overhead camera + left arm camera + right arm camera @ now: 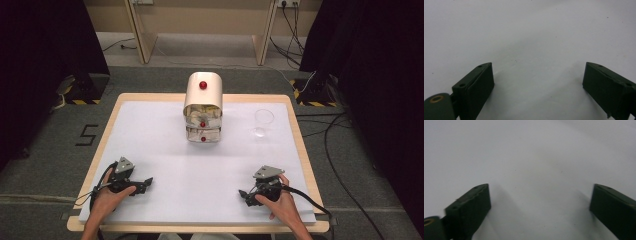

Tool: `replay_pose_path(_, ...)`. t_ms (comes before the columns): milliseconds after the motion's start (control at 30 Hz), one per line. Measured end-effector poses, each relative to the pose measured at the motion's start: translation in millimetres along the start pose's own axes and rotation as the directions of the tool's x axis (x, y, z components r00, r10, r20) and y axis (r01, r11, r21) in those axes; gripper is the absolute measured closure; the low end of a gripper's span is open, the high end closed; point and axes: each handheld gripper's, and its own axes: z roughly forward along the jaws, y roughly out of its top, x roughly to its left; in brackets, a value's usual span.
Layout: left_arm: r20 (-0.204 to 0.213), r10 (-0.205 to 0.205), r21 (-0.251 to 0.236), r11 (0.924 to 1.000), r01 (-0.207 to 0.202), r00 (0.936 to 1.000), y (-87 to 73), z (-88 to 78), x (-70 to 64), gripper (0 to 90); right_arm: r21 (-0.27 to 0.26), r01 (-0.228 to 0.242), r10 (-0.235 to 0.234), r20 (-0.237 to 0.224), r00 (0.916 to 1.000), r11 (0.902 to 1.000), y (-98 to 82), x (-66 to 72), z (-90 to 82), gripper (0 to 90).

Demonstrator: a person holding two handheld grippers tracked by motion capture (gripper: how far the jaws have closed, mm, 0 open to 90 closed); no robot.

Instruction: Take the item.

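Note:
A cream drawer cabinet (203, 107) with red knobs stands at the back middle of the white mat (165, 150); its lower drawers hold pale contents. A clear glass (263, 122) stands to its right. My left gripper (146, 182) rests on the mat near the front left, held by a hand, and points toward the middle. My right gripper (243, 195) rests near the front right, pointing left. In the left gripper view the left gripper (537, 82) stands open over bare mat, with nothing between its jaws. The right gripper (540, 205) is likewise open and empty in its own view.
The wooden table edge (305, 150) frames the mat. Beyond it lie grey carpet, cables (340, 150) at the right, dark curtains on both sides, and wooden furniture legs (142, 40) at the back.

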Motion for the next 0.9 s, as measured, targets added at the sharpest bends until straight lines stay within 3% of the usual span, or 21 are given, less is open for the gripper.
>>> replay_pose_path(33,0.0,0.0,0.0,1.0,0.0,1.0,0.0,0.0,0.0,9.1,0.0,0.0,0.0,0.0,1.0,1.0,0.0,0.0,0.0,14.2)
replay_pose_path(67,0.0,0.0,0.0,1.0,0.0,1.0,0.0,0.0,0.0,9.1,-0.013,0.003,-0.003,-0.003,1.0,0.9999,0.9,-0.7,-1.8,23.5)
replay_pose_path(100,0.0,0.0,0.0,1.0,0.0,1.0,0.0,0.0,0.0,9.1,-0.057,0.002,-0.003,-0.015,0.9999,0.9984,3.0,-1.8,-4.8,12.8)
replay_pose_path(133,0.0,0.0,0.0,1.0,0.0,1.0,0.0,0.0,0.0,9.1,-0.057,0.002,-0.003,-0.015,0.9999,0.9984,3.0,-1.8,-4.8,12.8)
replay_pose_path(167,0.0,0.0,0.0,1.0,0.0,1.0,0.0,0.0,0.0,9.1,-0.097,-0.001,-0.001,-0.017,0.9998,0.9953,5.5,-3.5,-7.6,19.3)
replay_pose_path(300,0.0,0.001,0.001,1.0,-0.001,1.0,0.1,0.0,0.0,9.1,-0.135,0.002,-0.004,-0.009,0.9999,0.9908,11.2,-5.8,-10.3,13.3)
replay_pose_path(333,-0.001,0.001,0.001,1.0,-0.001,1.0,0.1,0.1,0.0,9.1,-0.152,0.022,-0.02,0.013,0.9997,0.9882,15.6,-5.2,-11.3,16.5)
replay_pose_path(433,0.0,0.001,0.001,1.0,-0.001,1.0,0.1,0.0,0.0,9.1,-0.196,0.054,-0.053,0.012,0.9985,0.9792,29.0,-0.5,-11.2,15.5)
replay_pose_path(533,0.0,0.001,0.001,1.0,-0.001,1.0,0.1,0.0,0.0,9.1,-0.227,0.128,-0.125,0.03,0.9917,0.9653,47.8,7.2,-6.3,17.7)
replay_pose_path(733,0.0,0.001,0.001,1.0,-0.001,1.0,0.1,0.0,0.0,9.1,-0.246,0.157,-0.157,0.02,0.9874,0.9565,69.2,15.6,2.5,18.1)
replay_pose_path(900,0.0,0.0,0.001,1.0,0.0,1.0,0.1,0.1,0.0,9.0,-0.287,0.181,-0.184,0.019,0.9828,0.9407,92.1,23.4,9.0,20.2)
